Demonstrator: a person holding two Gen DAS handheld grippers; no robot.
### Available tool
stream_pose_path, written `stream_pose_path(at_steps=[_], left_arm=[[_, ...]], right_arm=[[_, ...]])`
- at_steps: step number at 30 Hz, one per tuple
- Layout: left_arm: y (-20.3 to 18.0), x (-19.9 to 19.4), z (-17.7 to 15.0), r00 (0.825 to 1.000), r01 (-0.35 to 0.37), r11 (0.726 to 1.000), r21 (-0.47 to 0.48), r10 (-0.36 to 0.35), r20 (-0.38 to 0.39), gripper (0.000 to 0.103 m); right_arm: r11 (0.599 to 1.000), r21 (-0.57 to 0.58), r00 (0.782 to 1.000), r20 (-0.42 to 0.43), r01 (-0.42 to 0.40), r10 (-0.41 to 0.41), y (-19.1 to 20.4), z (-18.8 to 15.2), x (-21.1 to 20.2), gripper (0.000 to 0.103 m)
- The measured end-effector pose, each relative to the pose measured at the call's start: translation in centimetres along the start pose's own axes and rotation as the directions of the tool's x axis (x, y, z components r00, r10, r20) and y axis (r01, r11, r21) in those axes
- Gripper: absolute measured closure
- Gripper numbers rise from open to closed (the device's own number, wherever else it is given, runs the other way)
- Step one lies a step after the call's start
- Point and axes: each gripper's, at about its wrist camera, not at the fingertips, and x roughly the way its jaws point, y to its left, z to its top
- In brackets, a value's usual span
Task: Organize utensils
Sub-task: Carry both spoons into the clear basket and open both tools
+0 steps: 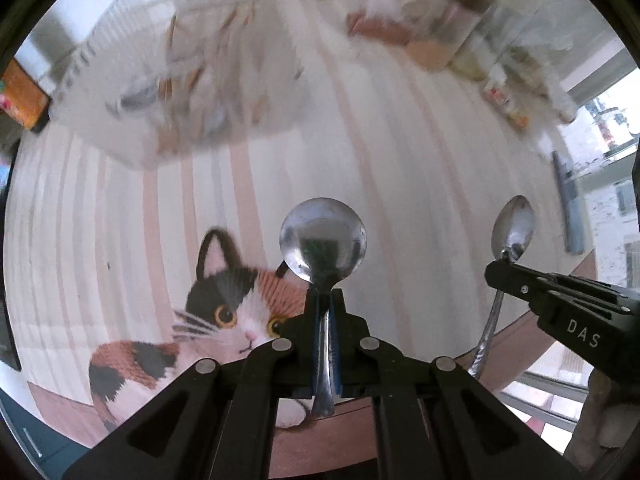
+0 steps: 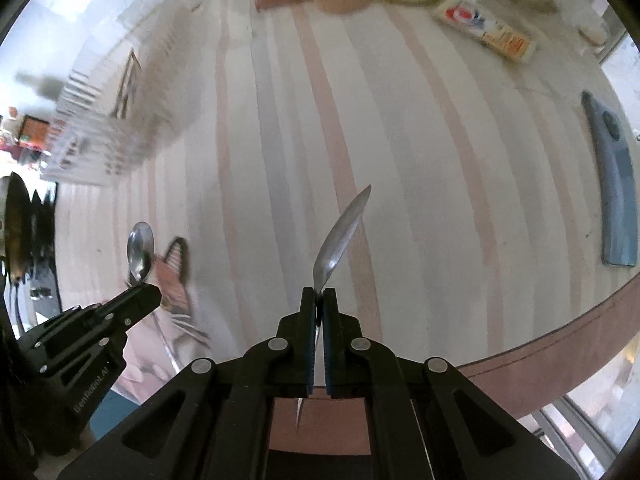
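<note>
2 spoons [image 1: 323,236] glossy metal; tablecloth [image 2: 400,140] smooth, matt.

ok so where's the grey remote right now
The grey remote lies flat near the table's right edge in the right wrist view, beyond the spoon held in the right gripper.

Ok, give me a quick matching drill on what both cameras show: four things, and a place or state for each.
Things:
1. round spoon
2. narrow spoon
3. grey remote
4. cat picture

Places:
A. lying flat near the table edge
B. printed on the striped cloth
C. clamped in the right gripper
D. clamped in the left gripper

Pairs: 1-D, 2-C, 3-A, 4-B
</note>
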Motion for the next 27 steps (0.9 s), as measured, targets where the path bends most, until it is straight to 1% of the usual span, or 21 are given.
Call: stream_pose_path(at_steps=[3,5,7,10,11,14,17,21,24,27], left_arm=[[0.2,-2.9,1.6,0.998,0.018,1.0,0.018,-0.019,0.066,0.101],[-0.4,-5.1,2.3,0.992,0.016,0.999,0.027,-0.019,0.124,0.101],[-0.9,-6.2,3.8,0.986,0.013,0.999,0.033,-0.018,0.164,0.101],[-0.8,-8.7,6.3,0.97,-0.001,1.0,0.02,-0.004,0.244,0.101],[-1.3,-8.8,7.2,0.964,-0.005,1.0,0.011,0.002,0.265,0.101],[-0.7,-10.4,9.3,0.95,-0.016,1.0,-0.021,0.022,0.313,0.101],[0.3,-11.4,11.0,0.938,-0.034,0.998,-0.043,0.047,0.345,0.101],[2.2,-12.3,13.1,0.926,-0.058,0.996,-0.075,0.081,0.368,0.101],[3.9,-12.6,14.2,0.925,-0.063,0.993,-0.104,0.097,0.367,0.101],[6.1,-12.3,15.6,0.932,-0.052,0.988,-0.146,0.1,0.348,0.101]], right_arm=[[1.0,0.003,0.999,0.047,-0.012,0.012,0.1,0.7,-2.4,0.1],[1.0,0.0,0.995,0.094,-0.021,0.021,0.2,1.4,-4.5,0.1],[1.0,0.001,0.99,0.136,-0.03,0.03,-0.1,2.6,-6.5,0.1],[0.999,0.001,0.981,0.189,-0.041,0.041,0.2,4.0,-8.9,0.1],[0.999,-0.002,0.978,0.202,-0.042,0.041,0.3,4.6,-9.5,0.1],[0.999,-0.014,0.971,0.234,-0.044,0.046,1.0,6.6,-11.0,0.1],[0.998,-0.035,0.962,0.267,-0.048,0.055,2.0,8.1,-12.3,0.1],[0.996,-0.068,0.954,0.289,-0.066,0.083,4.3,10.5,-12.7,0.1],[0.991,-0.107,0.948,0.297,-0.082,0.11,6.5,12.0,-13.2,0.1],[0.984,-0.153,0.946,0.295,-0.096,0.138,9.5,14.1,-13.1,0.1]])
